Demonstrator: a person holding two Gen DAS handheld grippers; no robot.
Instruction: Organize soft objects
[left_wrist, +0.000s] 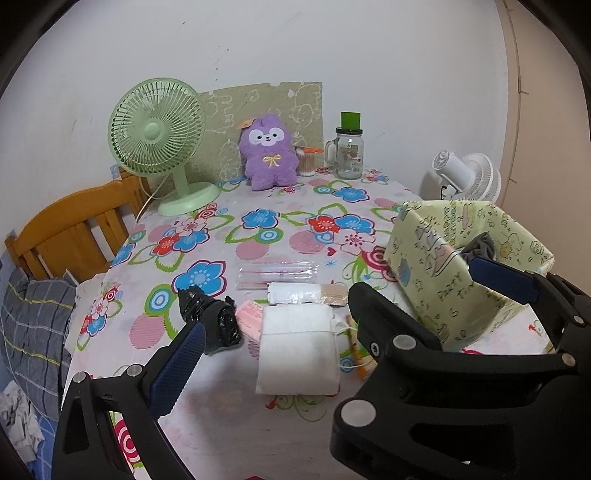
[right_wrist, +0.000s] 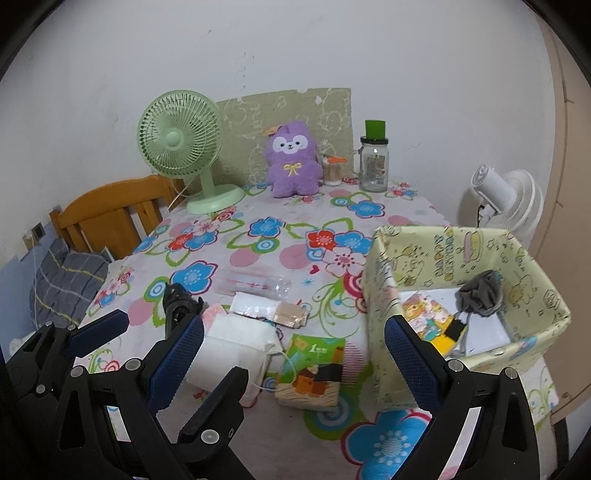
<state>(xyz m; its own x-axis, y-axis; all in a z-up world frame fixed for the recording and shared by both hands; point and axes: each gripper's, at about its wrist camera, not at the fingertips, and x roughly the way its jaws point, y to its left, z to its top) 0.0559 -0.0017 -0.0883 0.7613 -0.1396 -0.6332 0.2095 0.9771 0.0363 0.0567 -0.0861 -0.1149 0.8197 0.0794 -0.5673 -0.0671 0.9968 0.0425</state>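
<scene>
My left gripper (left_wrist: 295, 343) is open over a white soft pouch (left_wrist: 295, 354) near the table's front. A black plastic bundle (left_wrist: 210, 314) lies by its left fingertip. My right gripper (right_wrist: 293, 325) is open too, and its left finger crosses between the left gripper's fingers. Its right finger stands in front of the yellow-green patterned box (right_wrist: 380, 295). That box holds a grey cloth (right_wrist: 480, 291) and a few flat packets. A green-and-tan tissue pack (right_wrist: 314, 373) lies between the right gripper's fingers. A purple plush toy (right_wrist: 291, 162) sits upright at the back.
A white-and-tan packet (left_wrist: 306, 293), a clear plastic packet (left_wrist: 277, 275) and a pink packet (left_wrist: 249, 314) lie mid-table. At the back stand a green fan (left_wrist: 159, 136), a glass jar (left_wrist: 349, 151) and a swab tub (left_wrist: 306, 162). A wooden chair (left_wrist: 74, 229) is left, a white fan (left_wrist: 469, 173) right.
</scene>
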